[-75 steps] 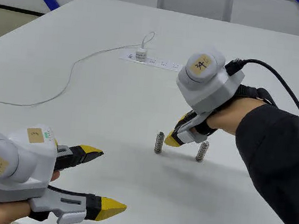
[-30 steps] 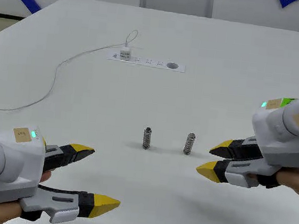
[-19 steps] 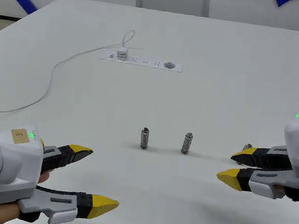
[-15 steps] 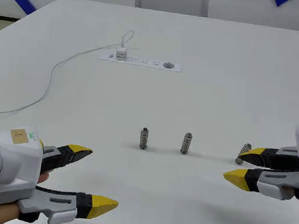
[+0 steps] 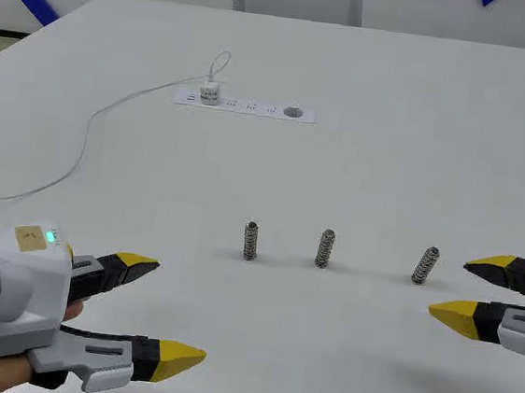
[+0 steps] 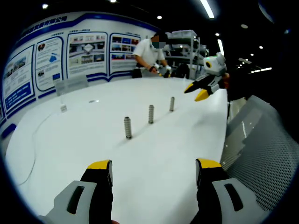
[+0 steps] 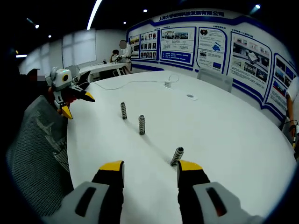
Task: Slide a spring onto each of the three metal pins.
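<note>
Head view: three springs stand in a row across the counter [image 5: 395,98], set in from the person's edge. The left spring [image 5: 250,240] and middle spring [image 5: 325,248] are upright; the right spring [image 5: 424,265] leans a little. Whether a pin runs inside each I cannot tell. The left tongs [image 5: 161,308] sit low at the near left, jaws spread wide, empty. The right tongs [image 5: 467,289] lie level just beside the right spring without touching it, also spread and empty.

Left gripper view: its own jaws gape over bare counter, aimed along the row.

Right gripper view: the right spring stands just ahead of the parted tips, untouched.

The springs look light and squashy, likely to flick away under a hard pinch, so a gentle hold across the middle coils seems best.
</note>
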Demonstrator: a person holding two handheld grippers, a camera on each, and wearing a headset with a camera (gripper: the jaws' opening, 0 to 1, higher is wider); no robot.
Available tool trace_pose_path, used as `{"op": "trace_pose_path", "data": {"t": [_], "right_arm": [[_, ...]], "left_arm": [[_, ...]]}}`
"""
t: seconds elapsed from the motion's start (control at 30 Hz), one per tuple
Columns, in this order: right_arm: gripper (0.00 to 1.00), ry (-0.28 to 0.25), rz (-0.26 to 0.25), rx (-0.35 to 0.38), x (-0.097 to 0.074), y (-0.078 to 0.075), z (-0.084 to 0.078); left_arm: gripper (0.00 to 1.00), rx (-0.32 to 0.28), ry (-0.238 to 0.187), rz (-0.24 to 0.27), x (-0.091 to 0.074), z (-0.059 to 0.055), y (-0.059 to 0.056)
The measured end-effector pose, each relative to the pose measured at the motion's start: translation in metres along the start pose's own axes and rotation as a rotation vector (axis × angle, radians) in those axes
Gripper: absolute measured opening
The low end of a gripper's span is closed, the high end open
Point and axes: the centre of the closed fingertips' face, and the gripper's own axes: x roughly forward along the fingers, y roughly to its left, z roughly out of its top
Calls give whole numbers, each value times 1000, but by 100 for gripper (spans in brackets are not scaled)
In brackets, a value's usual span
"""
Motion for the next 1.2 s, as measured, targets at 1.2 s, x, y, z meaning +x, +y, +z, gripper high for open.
{"op": "trace_pose_path", "data": {"t": [1.2], "right_arm": [[65,-120,-27,39,-11,-5,-15]], "left_arm": [[74,-21,-16,-3,3,-3,3]]}}
